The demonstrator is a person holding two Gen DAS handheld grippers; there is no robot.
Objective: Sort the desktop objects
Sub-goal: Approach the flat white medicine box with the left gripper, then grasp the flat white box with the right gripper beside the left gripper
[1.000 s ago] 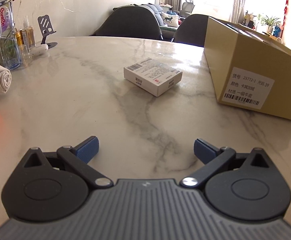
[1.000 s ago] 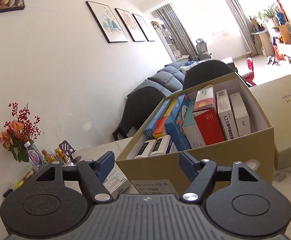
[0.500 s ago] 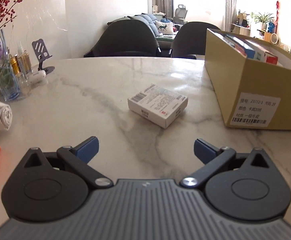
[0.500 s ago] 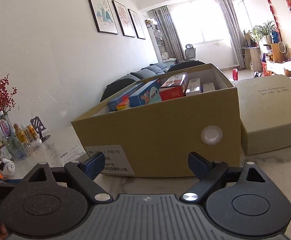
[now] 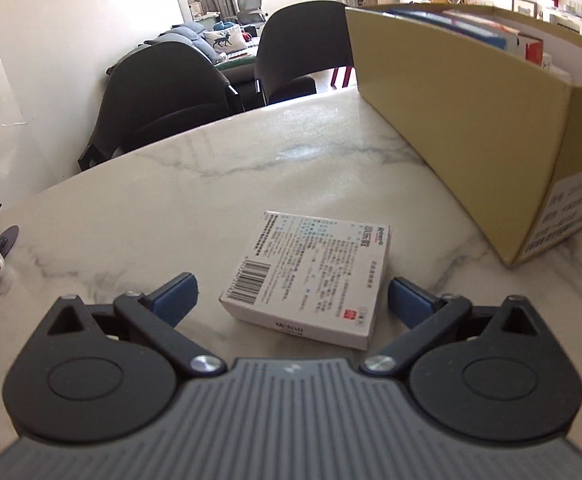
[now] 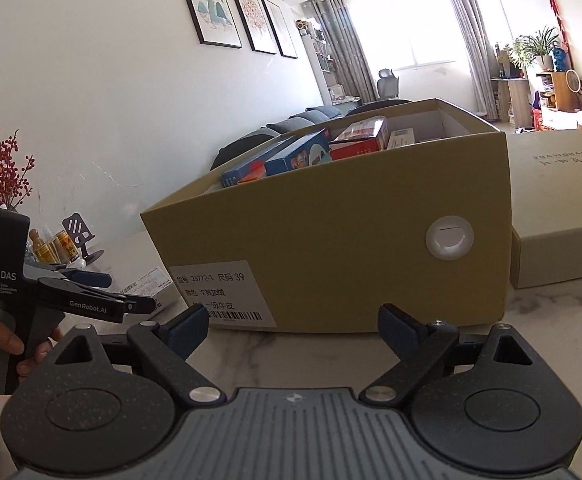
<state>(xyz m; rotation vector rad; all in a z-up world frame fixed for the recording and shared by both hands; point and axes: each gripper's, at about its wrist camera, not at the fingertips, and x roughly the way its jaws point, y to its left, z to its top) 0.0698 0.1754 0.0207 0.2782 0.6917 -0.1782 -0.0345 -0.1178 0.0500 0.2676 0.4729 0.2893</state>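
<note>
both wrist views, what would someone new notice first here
The big tan cardboard box dominates the right wrist view, open-topped and packed with colourful packets, with a grey lid lying beside it. In the left wrist view, a small white medicine box lies flat on the marble table, sitting between the wide-open fingers of the left gripper. The right gripper is open too, facing the cardboard box and empty.
</note>
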